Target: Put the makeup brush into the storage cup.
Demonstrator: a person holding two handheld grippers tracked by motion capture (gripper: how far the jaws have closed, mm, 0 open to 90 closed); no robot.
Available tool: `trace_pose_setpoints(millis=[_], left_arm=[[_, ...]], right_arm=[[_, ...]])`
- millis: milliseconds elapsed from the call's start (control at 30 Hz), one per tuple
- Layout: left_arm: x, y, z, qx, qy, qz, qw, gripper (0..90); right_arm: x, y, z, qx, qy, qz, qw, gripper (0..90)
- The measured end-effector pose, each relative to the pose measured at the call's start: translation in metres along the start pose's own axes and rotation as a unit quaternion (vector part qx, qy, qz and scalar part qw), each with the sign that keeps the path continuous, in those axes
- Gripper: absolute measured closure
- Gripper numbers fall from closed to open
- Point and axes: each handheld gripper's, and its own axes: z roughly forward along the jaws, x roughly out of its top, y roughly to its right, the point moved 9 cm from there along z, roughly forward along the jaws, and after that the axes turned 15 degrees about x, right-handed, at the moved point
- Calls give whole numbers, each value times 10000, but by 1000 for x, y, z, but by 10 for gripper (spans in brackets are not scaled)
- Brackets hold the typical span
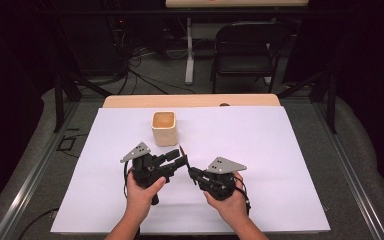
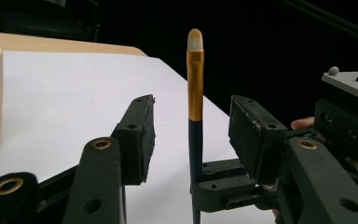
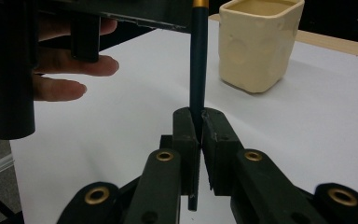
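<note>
- Gripping item: right tool (image 3: pixel 200 123), black two-jaw type, pads pressed tight on the dark lower handle of a slim make-up brush (image 2: pixel 195 93); seen in the high view at (image 1: pixel 194 173), held in the person's right hand (image 1: pixel 230 200).
- Brush, full description: dark blue-black handle, gold metal ferrule, small pale rounded bristle tip; stands upright in both gripper views, bristle end up; located near the cream cup, on the person's side of it.
- Left tool (image 2: pixel 193 133), black two-jaw type, held in the left hand (image 1: pixel 141 194): jaws standing apart on either side of the brush handle, pads not touching it; a clear gap shows on each side. High view point (image 1: pixel 182 161).
- Landmark: cream ceramic cup (image 1: pixel 164 128), squarish with rounded corners, open top, upright; also at (image 3: pixel 257 42).
- Both tools meet just in front of the cup, tips close together, left one nearer the cup.
- Support: white sheet (image 1: pixel 280 150) over a pale wooden counter (image 1: pixel 190 101); the cup stands on the sheet, toward its far edge.
</note>
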Motion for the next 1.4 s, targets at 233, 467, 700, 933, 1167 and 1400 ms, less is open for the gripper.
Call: trace_pose_setpoints(millis=[233,467,700,933,1167,1400], left_arm=[[1,1,2,-23,-5,13,10000,510],[1,2,4,-17,-24,4,10000,530],[2,1,5,13,-27,-2,10000,580],[3,0,4,12,-10,-67,10000,627],[3,0,4,14,12,-112,9999,660],[3,0,4,-10,-25,-163,9999,705]], right_arm=[[-1,-1,1,15,-27,-13,10000,840],[-2,-2,1,27,-26,-8,10000,840],[-3,-4,3,45,-51,-32,10000,840],[-3,-5,4,65,-76,-73,9999,840],[-4,-6,5,75,-94,-89,9999,840],[-4,-7,5,69,-92,-110,9999,840]])
